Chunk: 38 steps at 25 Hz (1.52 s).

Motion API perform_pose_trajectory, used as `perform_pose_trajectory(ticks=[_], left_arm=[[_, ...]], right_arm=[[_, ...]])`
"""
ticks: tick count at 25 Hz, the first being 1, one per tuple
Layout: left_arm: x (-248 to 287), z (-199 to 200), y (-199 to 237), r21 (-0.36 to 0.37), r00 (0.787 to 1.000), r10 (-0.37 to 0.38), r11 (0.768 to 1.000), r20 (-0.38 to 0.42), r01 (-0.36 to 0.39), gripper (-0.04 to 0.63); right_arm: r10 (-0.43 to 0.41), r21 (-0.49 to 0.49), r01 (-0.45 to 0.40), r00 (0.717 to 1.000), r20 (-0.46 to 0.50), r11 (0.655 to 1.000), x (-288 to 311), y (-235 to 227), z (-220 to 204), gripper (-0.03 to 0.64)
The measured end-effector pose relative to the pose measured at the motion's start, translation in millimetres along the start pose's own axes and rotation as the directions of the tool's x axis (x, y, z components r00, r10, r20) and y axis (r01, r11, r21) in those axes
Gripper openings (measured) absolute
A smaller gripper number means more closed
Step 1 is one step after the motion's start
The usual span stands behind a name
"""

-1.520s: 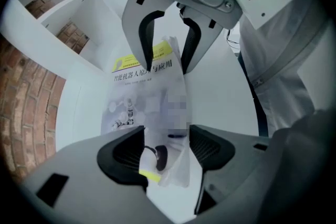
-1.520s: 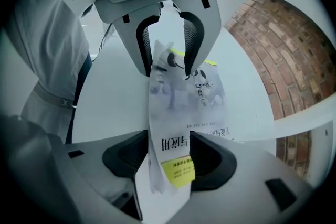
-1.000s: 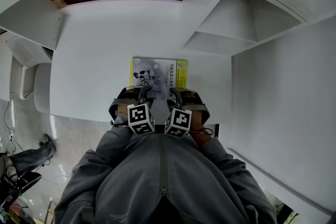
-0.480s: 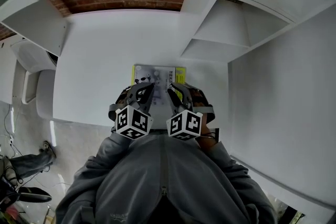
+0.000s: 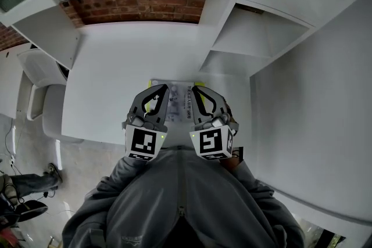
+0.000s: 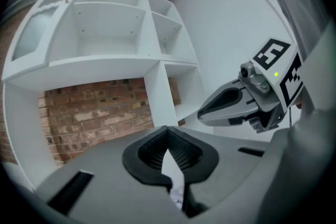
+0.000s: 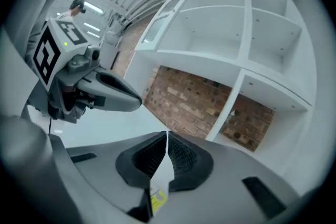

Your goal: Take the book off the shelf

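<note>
I hold the left gripper (image 5: 161, 87) and the right gripper (image 5: 195, 89) both clenched on the thin book (image 5: 179, 99), the right's jaws having just closed. The book sits over the white shelf board (image 5: 110, 78), towards its front edge.

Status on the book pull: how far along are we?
Done: nothing yet. The book lies flat on the white shelf. In hand: the left tongs and the right tongs hover above it, both shut with nothing gripped; the right tongs have just been closing. Left: open the tongs, grip the book, and lift it clear of the shelf.
</note>
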<state>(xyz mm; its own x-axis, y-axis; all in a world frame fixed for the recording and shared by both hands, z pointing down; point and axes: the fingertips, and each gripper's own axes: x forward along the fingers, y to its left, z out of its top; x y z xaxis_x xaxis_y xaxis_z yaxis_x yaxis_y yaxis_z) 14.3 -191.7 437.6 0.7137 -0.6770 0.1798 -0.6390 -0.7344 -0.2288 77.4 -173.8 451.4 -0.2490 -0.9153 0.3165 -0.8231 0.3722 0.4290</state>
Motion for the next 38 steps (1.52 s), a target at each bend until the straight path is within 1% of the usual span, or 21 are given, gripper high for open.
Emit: perform_pose_trajectory(ticks=[2,4,7,10,12,15,18,22,28,38], left_arm=[[-4,12,5,-0.018,0.999,0.025,1.000,0.039,-0.025,0.006],[-7,19,7,-0.055,0.997,0.037,0.998,0.073,-0.033,0.006],[-10,31,12,-0.138,0.989,0.063,0.989,0.138,-0.043,0.006],[-14,44,15,-0.192,0.977,0.096,0.980,0.192,-0.059,0.006],[-16,51,16,-0.204,0.972,0.111,0.977,0.208,-0.068,0.006],[-19,55,15,-0.199,0.968,0.125,0.977,0.217,-0.082,0.006],[-20,56,14,-0.187,0.968,0.129,0.978,0.216,-0.089,0.006],[-20,56,15,-0.193,0.967,0.133,0.977,0.216,-0.091,0.006],[-20,54,16,-0.198,0.968,0.132,0.976,0.213,-0.089,0.006],[-19,53,16,-0.198,0.971,0.119,0.977,0.209,-0.077,0.006]], right_arm=[[-0.041,0.094,0.033,0.995,0.091,0.995,-7,-12,17,0.032],[-0.087,0.194,0.055,0.983,0.160,0.980,-15,-23,30,0.029],[-0.145,0.301,0.078,0.967,0.209,0.951,-27,-35,39,0.028],[-0.191,0.353,0.097,0.951,0.243,0.931,-37,-42,46,0.028],[-0.208,0.369,0.105,0.945,0.253,0.923,-41,-44,49,0.026],[-0.220,0.383,0.109,0.940,0.259,0.917,-42,-44,50,0.026],[-0.230,0.390,0.115,0.937,0.264,0.914,-42,-44,50,0.026],[-0.242,0.401,0.123,0.934,0.261,0.908,-41,-46,50,0.026],[-0.251,0.398,0.133,0.932,0.262,0.908,-39,-47,51,0.026],[-0.243,0.397,0.122,0.932,0.269,0.910,-38,-41,52,0.026]])
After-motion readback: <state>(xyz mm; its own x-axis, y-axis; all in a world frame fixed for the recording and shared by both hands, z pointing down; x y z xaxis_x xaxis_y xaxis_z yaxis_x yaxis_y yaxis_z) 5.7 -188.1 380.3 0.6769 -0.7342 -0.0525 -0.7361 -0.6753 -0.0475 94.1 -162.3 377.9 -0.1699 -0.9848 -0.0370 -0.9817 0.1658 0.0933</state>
